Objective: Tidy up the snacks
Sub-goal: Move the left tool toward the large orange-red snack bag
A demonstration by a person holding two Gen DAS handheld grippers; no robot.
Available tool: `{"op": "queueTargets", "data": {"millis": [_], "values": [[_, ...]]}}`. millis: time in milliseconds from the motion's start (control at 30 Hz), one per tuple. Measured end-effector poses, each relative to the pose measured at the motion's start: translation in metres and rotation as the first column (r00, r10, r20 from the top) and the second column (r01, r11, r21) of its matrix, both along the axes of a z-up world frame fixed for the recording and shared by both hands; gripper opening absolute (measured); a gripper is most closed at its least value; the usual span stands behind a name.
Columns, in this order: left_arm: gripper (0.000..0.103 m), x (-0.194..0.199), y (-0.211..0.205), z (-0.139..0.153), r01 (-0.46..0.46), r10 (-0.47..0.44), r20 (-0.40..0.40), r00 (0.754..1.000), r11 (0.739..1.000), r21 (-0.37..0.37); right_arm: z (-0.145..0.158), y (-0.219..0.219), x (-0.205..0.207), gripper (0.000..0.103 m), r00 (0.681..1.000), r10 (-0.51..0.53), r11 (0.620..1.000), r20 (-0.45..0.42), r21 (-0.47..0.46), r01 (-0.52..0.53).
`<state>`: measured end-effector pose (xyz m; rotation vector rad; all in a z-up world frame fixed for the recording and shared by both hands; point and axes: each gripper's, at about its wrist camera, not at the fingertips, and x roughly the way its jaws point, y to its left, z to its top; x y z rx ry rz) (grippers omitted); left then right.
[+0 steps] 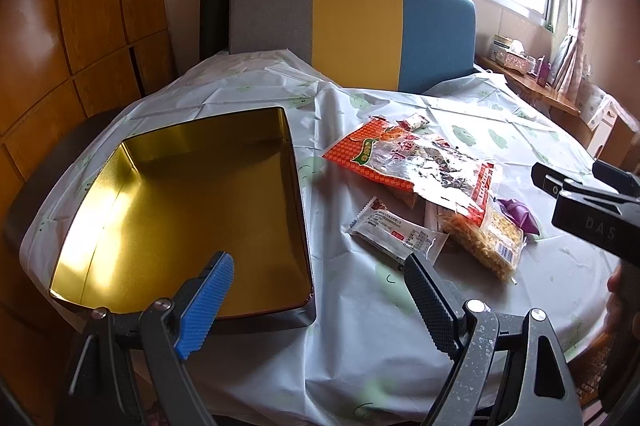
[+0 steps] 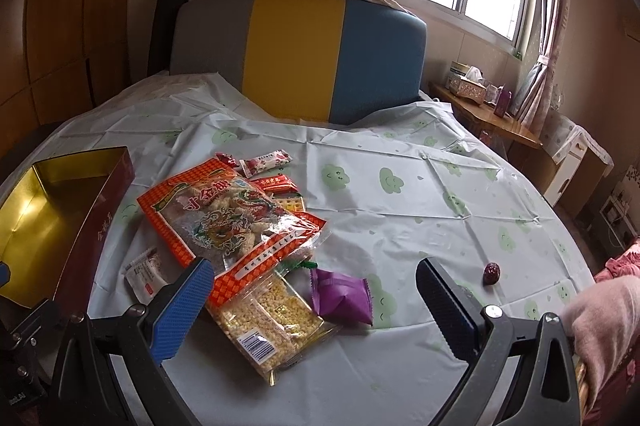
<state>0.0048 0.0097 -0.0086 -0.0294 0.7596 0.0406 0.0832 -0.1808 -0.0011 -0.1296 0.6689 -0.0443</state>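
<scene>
- The desk (image 2: 420, 194), round and under a pale cloth with green cloud faces, is the largest surface; its right half lies bare, and its near rim curves just under both grippers.
- A grey, yellow and blue chair back (image 2: 296, 54) stands against the far edge.
- The open tin box (image 1: 180, 202), gold inside and empty, sits on the left part of the desk, its near corner close to the desk's rim (its dark red outer wall shows in the right wrist view).
- The big orange snack bag (image 2: 228, 214) lies just right of the box, a strip of cloth between them, overlapping the smaller packs.
- A clear pack of yellow puffed bits (image 2: 268, 322) pokes out from under the bag toward the near edge.
- A purple packet (image 2: 344, 296) touches that pack's right side.
- A white wrapper (image 1: 394, 236) lies near the box's right wall.
- Small red and white wrappers (image 2: 266, 162) sit at the bag's far end.
- A dark red date (image 2: 491, 273) sits alone on bare cloth, well apart from the pile.
- The left gripper (image 1: 318, 292) is spread wide and holds nothing, above the box's near right corner.
- The right gripper (image 2: 314, 300) is likewise spread and empty, above the yellow pack and purple packet.
</scene>
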Motion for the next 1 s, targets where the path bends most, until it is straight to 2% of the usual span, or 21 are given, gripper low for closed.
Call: {"op": "queueTargets", "data": {"millis": [567,1000], "values": [[0.088,-0.001,-0.001,-0.001,0.0,0.0,-0.003,1.0,1.0,0.005,0.014,-0.014,0.013,0.103,0.999,0.008,0.999,0.032,-0.048,-0.006],[0.088,0.001,-0.003,-0.003,0.001,0.0,-0.01,1.0,1.0,0.012,0.032,-0.042,0.039,0.103,0.997,-0.011,0.993,0.07,-0.118,0.02]]}}
